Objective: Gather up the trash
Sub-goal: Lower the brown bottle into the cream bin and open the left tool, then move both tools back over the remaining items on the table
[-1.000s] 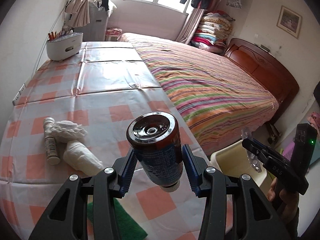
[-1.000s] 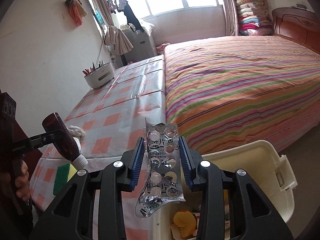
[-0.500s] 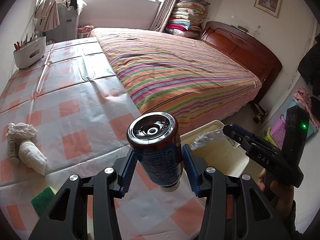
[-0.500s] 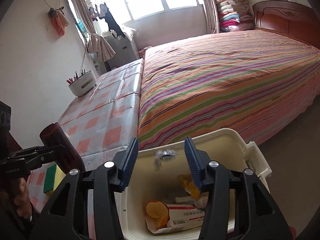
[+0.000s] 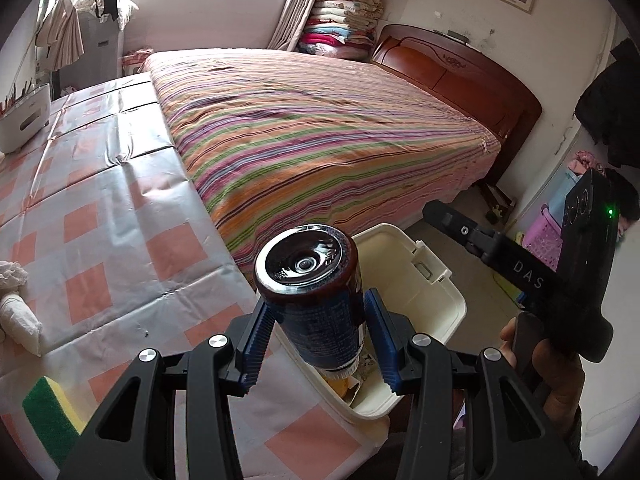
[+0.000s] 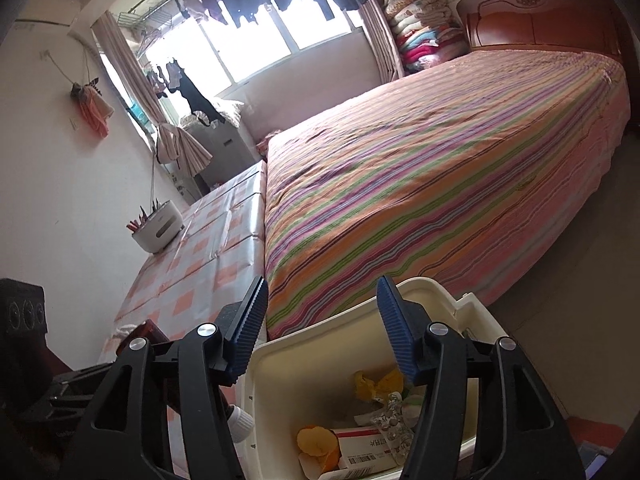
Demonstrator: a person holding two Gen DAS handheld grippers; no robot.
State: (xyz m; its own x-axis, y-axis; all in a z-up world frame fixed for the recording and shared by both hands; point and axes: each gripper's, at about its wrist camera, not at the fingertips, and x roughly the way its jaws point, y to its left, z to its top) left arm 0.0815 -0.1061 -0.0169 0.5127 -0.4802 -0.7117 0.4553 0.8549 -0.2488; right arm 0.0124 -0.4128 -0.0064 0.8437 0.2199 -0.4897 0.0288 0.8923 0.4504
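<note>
The cream plastic rectangular bin [image 6: 360, 364] stands at the striped bed's foot. Above it, the left gripper [image 5: 320, 344] clamps a dark brown, blue-labelled bottle [image 5: 316, 300]; the right gripper [image 6: 320, 316] gapes empty. Inside, seemingly, lies a blister pack [image 6: 390, 420].

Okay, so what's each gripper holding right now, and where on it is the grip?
The left gripper clamps the brown bottle by its labelled body, cap end pointing down. The right gripper is open and holds nothing.
</note>
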